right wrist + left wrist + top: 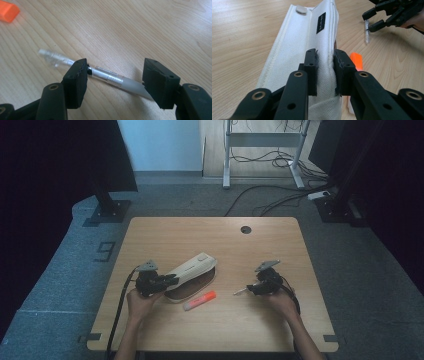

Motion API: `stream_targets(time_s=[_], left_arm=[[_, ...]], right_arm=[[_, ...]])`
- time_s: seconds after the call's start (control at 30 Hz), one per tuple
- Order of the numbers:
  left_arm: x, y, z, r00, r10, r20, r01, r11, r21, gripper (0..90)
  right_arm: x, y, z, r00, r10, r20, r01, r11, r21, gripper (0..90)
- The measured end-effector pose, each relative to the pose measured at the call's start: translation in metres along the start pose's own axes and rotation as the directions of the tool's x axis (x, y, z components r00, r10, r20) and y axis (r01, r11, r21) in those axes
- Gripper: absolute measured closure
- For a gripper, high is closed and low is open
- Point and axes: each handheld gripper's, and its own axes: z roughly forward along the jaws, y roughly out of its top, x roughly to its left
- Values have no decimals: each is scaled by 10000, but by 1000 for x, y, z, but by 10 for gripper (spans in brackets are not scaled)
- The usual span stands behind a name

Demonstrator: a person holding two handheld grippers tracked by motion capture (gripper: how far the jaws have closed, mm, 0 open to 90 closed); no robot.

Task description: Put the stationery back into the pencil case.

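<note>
— Wooden tabletop (210, 325) under us, dark stands and loose cables on the grey floor at the far side. Where do we stand with the work?

— We have the white pencil case (312, 45) pinched in our left gripper (325, 72). Its jaws are narrow, clamped on the fabric edge at the near end, so the case is lifted open, with its long axis running away from that gripper toward the far right.

— And the other hand?

— Our right gripper (113, 75) has its jaws spread wide, one on each side of the pen (100, 75). The pen lies on the wood between them, touching the left jaw, but we judge it is not yet gripped.

— Which way does the pen lie?

— In the right gripper view its long axis runs slantwise across the gap, clear cap end to the far left, tip end near the right jaw. So the jaws would close along its length rather than across the barrel. We think the wrist wants a turn first.

— Where is the case from the pen?

— To the left, well apart in the high view, with the orange highlighter (199, 300) lying on the table between, just near of the case. The right hand is clearly the nearer one to the pen.

— So the carry goes left?

— Left, toward the open mouth, we judge.
</note>
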Motion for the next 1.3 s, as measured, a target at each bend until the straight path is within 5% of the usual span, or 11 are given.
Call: stream_targets(time_s=[0.83, 1.3], left_arm=[[0, 0, 0, 10000, -2, 21, 1, 10000, 38, 738], [0, 0, 2, 10000, -26, 67, 25, 10000, 43, 737]], right_arm=[[-13, 5, 2, 9999, -104, -138, 108, 9995, 308, 655], [-35, -12, -11, 9985, 528, -150, -522, 9979, 372, 762]])
